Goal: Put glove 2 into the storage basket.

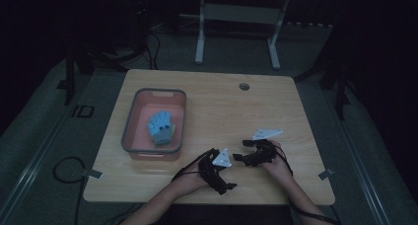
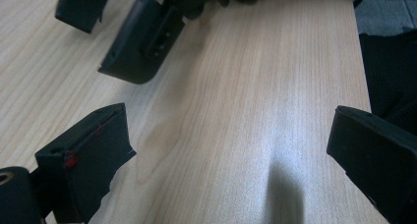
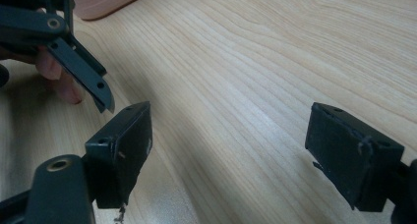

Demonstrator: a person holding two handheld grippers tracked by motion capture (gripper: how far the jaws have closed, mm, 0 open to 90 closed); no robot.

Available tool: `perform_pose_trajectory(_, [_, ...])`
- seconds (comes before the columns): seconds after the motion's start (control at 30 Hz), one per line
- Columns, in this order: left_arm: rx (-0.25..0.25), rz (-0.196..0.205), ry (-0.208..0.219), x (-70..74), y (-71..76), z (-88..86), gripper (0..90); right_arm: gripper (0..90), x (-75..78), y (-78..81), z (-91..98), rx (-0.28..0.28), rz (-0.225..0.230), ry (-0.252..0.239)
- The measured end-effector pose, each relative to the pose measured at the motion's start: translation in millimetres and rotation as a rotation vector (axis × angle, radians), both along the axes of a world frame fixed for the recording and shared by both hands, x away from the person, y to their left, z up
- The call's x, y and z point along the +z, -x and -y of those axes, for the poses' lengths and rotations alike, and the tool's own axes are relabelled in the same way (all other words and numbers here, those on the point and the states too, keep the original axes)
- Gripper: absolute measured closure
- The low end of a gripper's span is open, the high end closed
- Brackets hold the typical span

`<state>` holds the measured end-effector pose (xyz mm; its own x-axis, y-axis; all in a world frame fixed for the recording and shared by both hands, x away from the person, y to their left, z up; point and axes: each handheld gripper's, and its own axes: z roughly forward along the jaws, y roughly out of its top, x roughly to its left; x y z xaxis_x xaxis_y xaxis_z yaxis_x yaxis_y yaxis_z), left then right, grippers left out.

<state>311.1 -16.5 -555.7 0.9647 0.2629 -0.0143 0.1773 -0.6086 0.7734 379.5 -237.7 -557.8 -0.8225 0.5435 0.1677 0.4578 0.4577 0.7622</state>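
Note:
My left gripper (image 1: 228, 185) rests low over the wooden table (image 1: 222, 101) near its front edge. In its own view the left gripper (image 2: 231, 145) stands open over bare wood. My right gripper (image 1: 242, 156) sits just right of it, and in its own view the right gripper (image 3: 236, 140) is also open with nothing between the jaws. The two grippers face each other, close but apart. A light blue glove-like object (image 1: 160, 127) lies inside a pink bin with a grey rim (image 1: 129, 126) at the table's left.
The scene is dim. A round cable hole (image 1: 244, 86) sits at the table's back. The bin's corner (image 3: 108, 0) shows beyond the left hand's fingers (image 3: 61, 84). The table's front edge (image 2: 361, 62) runs close beside the left gripper. Cables lie on the floor (image 1: 64, 168).

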Motion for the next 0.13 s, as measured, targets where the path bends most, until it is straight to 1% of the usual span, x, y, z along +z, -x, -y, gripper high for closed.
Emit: perform_pose_trajectory(0.13, [0.002, -0.001, 0.007, -0.4, 0.1, -1.3, 3.1, 18.0, -0.5, -0.1, -0.3, -0.002, 0.004, 0.008])
